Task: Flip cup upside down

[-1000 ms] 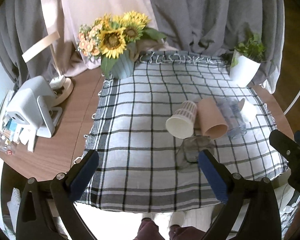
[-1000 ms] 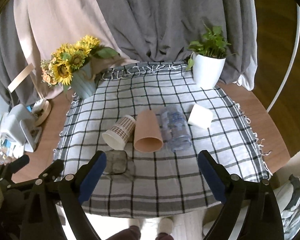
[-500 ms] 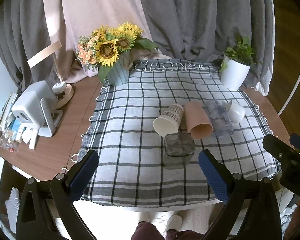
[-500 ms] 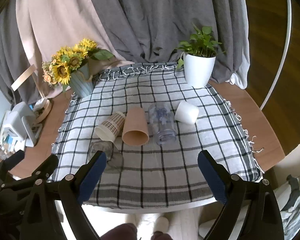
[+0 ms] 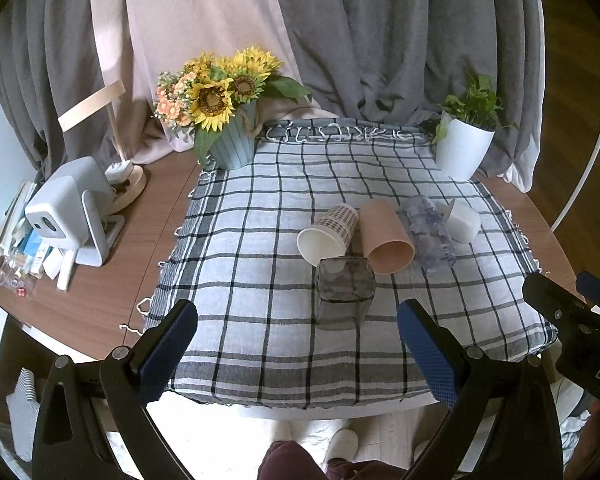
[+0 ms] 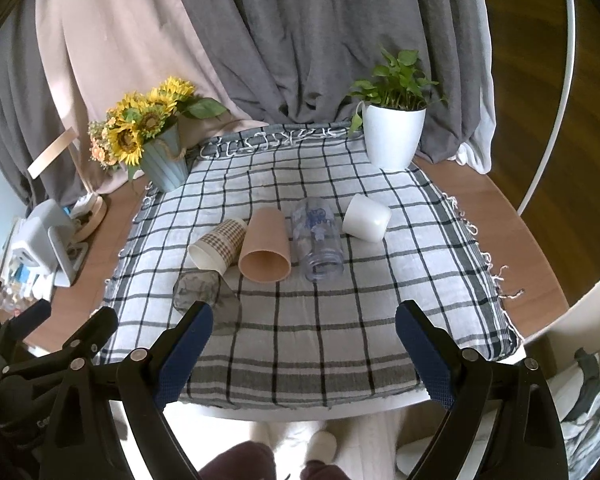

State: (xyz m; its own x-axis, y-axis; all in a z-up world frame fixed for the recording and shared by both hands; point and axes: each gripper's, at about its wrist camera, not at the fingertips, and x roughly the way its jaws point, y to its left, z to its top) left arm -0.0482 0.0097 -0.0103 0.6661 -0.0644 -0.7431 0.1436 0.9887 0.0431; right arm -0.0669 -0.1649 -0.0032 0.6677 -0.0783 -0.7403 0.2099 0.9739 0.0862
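Observation:
Several cups lie on their sides on a checked cloth point(image 5: 260, 280): a plaid paper cup point(image 5: 327, 234) point(image 6: 217, 245), a tan cup point(image 5: 385, 236) point(image 6: 265, 246), a clear printed cup point(image 5: 428, 232) point(image 6: 317, 238) and a small white cup point(image 5: 462, 220) point(image 6: 367, 217). A smoky square glass point(image 5: 344, 292) point(image 6: 198, 290) stands upside down in front of them. My left gripper point(image 5: 298, 350) is open and empty, near the cloth's front edge, below the glass. My right gripper point(image 6: 304, 354) is open and empty, at the front edge.
A sunflower vase point(image 5: 230, 136) stands at the cloth's back left and a white plant pot point(image 5: 464, 152) at the back right. A white device point(image 5: 66, 208) and clutter sit on the wooden table at left. Grey curtains hang behind.
Both grippers pulled back and up from the cups. The smoky glass, lying down a second ago, now stands upside down; the left gripper has let go of it.

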